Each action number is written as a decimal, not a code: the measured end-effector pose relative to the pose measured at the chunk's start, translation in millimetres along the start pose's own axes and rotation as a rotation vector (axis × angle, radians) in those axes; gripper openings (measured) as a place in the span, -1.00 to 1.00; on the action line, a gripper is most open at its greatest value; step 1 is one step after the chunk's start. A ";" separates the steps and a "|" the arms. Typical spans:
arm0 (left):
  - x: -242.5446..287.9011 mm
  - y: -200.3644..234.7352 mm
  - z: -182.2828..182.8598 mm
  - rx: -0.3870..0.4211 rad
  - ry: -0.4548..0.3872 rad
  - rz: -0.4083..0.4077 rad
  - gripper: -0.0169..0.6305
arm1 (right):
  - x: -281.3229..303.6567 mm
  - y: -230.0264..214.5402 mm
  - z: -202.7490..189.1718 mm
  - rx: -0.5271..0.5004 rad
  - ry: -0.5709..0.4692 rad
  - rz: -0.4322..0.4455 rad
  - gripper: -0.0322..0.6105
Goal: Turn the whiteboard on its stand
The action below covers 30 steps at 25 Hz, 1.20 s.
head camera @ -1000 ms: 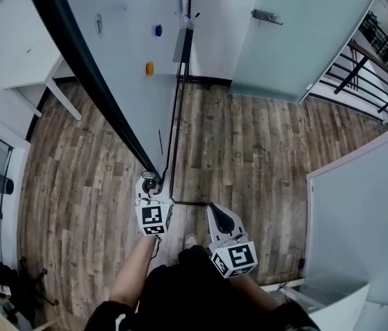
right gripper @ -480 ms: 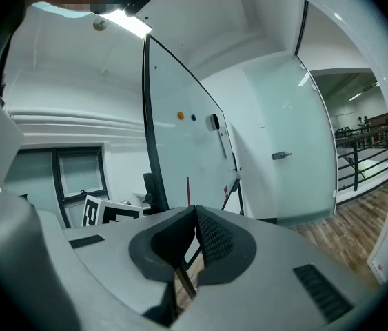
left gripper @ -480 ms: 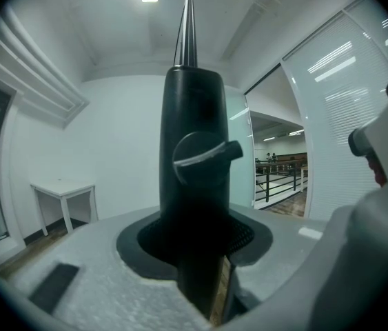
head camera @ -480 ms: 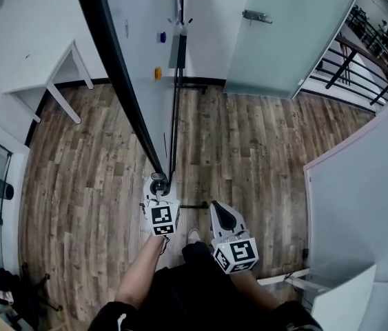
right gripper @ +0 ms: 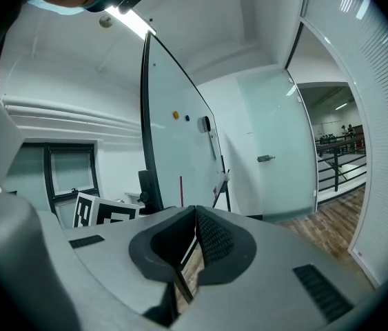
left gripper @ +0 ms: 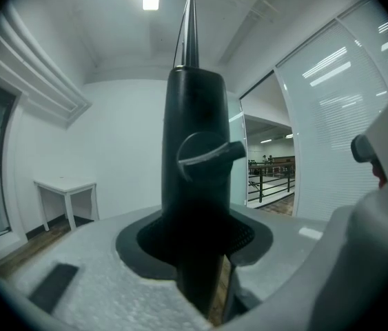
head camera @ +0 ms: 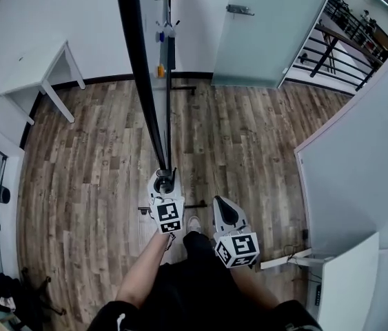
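Note:
The whiteboard [head camera: 142, 81] appears nearly edge-on in the head view, its black frame running from the top of the picture down to my left gripper [head camera: 164, 180]. That gripper is shut on the frame's black end post [left gripper: 197, 171], which carries a round knob and fills the gap between the pads. My right gripper [head camera: 222, 209] hangs beside it to the right, apart from the board, shut with nothing in it. From the right gripper view the board's white face [right gripper: 176, 157] stands to the left, with small magnets on it.
The stand's thin black leg [head camera: 169, 102] and foot bar [head camera: 183, 205] lie on the wood floor. A white table [head camera: 38, 71] stands at the left wall, a frosted glass door [head camera: 262, 33] at the back, and a white partition [head camera: 359, 178] close on the right.
The board has swung from slanting across the upper left to almost straight up the picture. Both grippers have moved along with it, the left one still on the frame's end.

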State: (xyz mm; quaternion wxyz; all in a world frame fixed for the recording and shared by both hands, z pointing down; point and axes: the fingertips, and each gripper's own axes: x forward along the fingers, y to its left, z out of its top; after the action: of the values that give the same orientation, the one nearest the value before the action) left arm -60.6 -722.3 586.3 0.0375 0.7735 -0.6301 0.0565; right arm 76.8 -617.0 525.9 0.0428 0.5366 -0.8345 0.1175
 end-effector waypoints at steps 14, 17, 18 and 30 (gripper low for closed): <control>-72.2 -26.0 -14.0 -0.008 0.022 -0.006 -0.43 | -139.5 47.0 -34.7 0.024 -0.029 -0.137 -0.86; -77.3 -19.9 -14.2 -0.003 0.026 -0.004 -0.43 | -165.4 53.3 -38.4 0.030 -0.028 -0.135 -0.86; -79.8 -18.9 -14.5 -0.003 0.025 -0.006 -0.43 | -173.5 53.3 -39.2 0.031 -0.028 -0.137 -0.86; -132.3 3.1 -16.5 -0.001 0.019 -0.021 -0.44 | -228.3 65.2 -67.8 0.065 0.023 -0.093 -0.86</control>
State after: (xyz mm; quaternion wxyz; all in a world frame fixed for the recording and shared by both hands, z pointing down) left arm -90.7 -592.4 584.8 0.0447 0.7795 -0.6216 0.0631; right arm 110.1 -372.5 536.7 0.0404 0.5744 -0.8040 0.1484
